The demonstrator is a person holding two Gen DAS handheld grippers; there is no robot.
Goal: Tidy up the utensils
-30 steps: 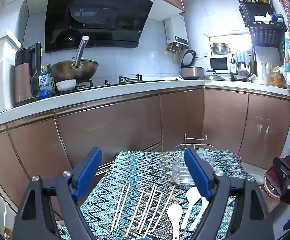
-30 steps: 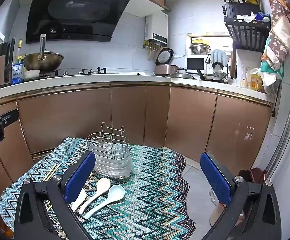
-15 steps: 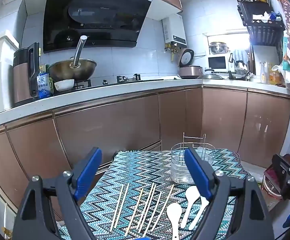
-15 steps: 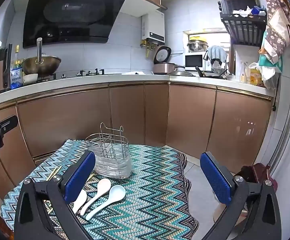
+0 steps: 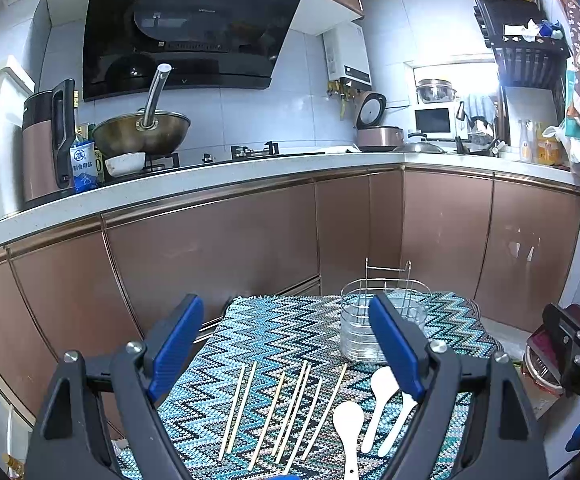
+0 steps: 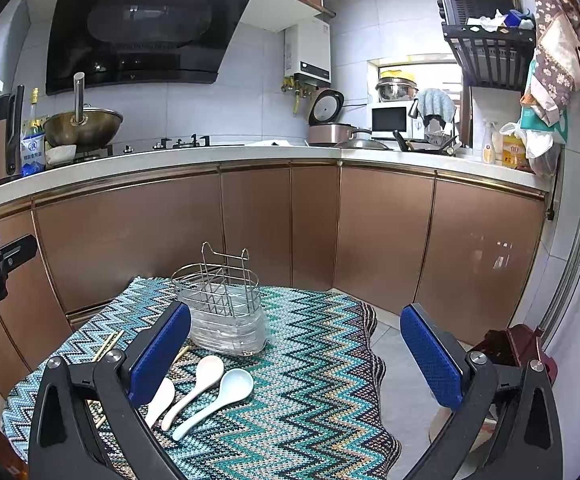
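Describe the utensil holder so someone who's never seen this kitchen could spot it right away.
Find the small table with the zigzag cloth in front of the brown cabinets. At its far end stands the utensil holder, upright and empty. It is a wire basket in a clear tray; the white spoons and chopsticks lie flat.

Wooden chopsticks [image 5: 286, 412] spread flat, three white spoons [image 6: 206, 392] beside them, upright empty wire holder [image 6: 226, 308] behind

A home kitchen: a black range hood [image 5: 186, 28] at eleven o'clock hangs over a wok [image 5: 142, 132] on a gas hob, copper-fronted cabinets [image 5: 210, 248] run beneath a white counter, and a rice cooker [image 5: 378, 128] and microwave [image 5: 433, 120] stand toward one o'clock.
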